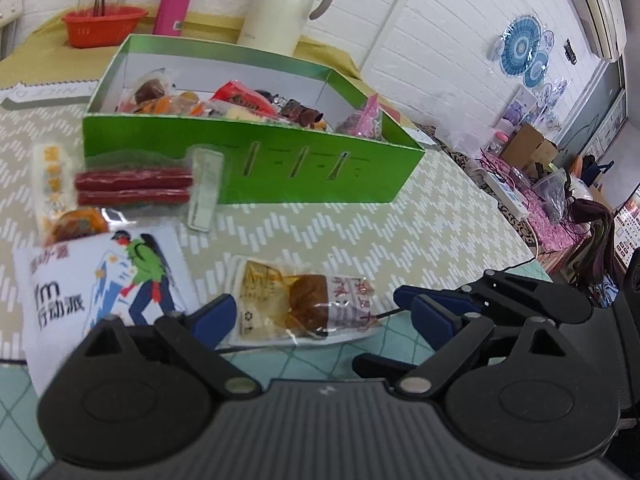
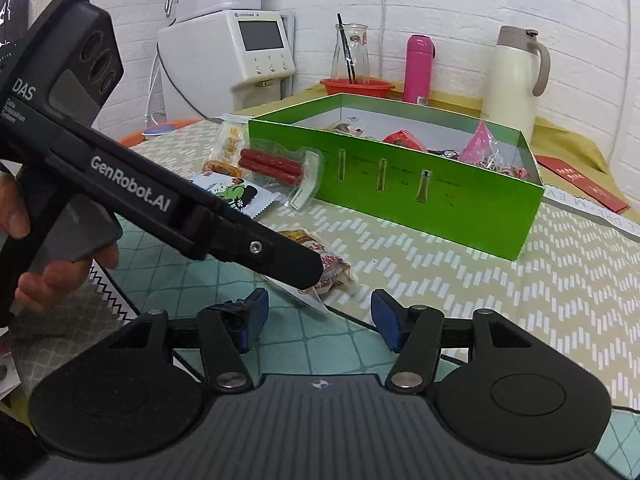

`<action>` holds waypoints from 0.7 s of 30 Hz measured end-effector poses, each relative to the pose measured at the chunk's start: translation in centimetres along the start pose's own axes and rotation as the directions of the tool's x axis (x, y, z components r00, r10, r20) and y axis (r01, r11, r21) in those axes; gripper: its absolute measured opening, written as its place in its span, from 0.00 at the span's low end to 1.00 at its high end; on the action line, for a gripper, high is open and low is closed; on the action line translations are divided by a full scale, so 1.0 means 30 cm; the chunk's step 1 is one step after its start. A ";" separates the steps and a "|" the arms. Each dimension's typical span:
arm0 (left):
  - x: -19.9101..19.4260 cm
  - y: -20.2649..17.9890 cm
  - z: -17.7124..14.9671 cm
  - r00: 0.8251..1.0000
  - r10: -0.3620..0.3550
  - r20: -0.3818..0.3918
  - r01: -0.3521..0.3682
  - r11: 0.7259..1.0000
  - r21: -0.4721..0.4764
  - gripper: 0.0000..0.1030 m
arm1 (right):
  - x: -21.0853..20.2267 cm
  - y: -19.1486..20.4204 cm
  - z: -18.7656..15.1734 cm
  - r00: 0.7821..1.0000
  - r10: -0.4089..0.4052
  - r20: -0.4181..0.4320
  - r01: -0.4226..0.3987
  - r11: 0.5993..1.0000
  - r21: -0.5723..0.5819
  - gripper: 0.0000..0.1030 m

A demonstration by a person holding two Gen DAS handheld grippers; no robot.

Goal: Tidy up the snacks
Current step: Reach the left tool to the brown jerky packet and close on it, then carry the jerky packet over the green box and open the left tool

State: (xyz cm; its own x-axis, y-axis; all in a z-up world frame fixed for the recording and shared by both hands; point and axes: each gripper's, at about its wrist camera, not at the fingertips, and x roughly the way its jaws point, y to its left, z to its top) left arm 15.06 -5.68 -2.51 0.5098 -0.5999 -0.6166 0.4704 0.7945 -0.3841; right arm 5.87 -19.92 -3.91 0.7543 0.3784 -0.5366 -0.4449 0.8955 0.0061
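Note:
A clear packet with a brown snack and red print lies flat on the table near its front edge. My left gripper stands open astride it, the pads not pressing on it. In the right wrist view the left gripper reaches in from the left over that packet. My right gripper is open just short of the packet's near corner. The green box behind holds several wrapped snacks. Left of it lie a red sausage pack, a yellow pack and a white pouch with a hiker drawing.
Behind the box stand a cream jug, a pink bottle and a red basket. A white dispenser is at the far left. A red envelope lies right of the box. The table edge curves off at the right.

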 end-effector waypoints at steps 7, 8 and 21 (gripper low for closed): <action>0.035 -0.019 0.008 1.000 -0.025 -0.009 0.025 0.999 0.024 0.82 | 0.020 -0.018 -0.002 1.000 0.000 -0.006 0.000 0.999 0.042 0.81; 0.034 -0.019 0.006 1.000 -0.028 -0.009 0.028 0.999 0.027 0.80 | 0.025 -0.019 -0.001 1.000 0.006 -0.008 -0.005 0.999 0.050 0.80; 0.034 -0.065 -0.002 0.999 -0.050 0.016 0.049 0.998 0.046 0.31 | 0.025 -0.028 0.015 1.000 -0.015 0.012 0.013 0.994 0.105 0.64</action>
State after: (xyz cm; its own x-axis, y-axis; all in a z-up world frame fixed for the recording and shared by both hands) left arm 14.62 -7.82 -2.44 0.4972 -0.6400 -0.5858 0.5275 0.7591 -0.3816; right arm 7.02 -20.28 -3.94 0.7664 0.3680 -0.5265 -0.3815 0.9202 0.0877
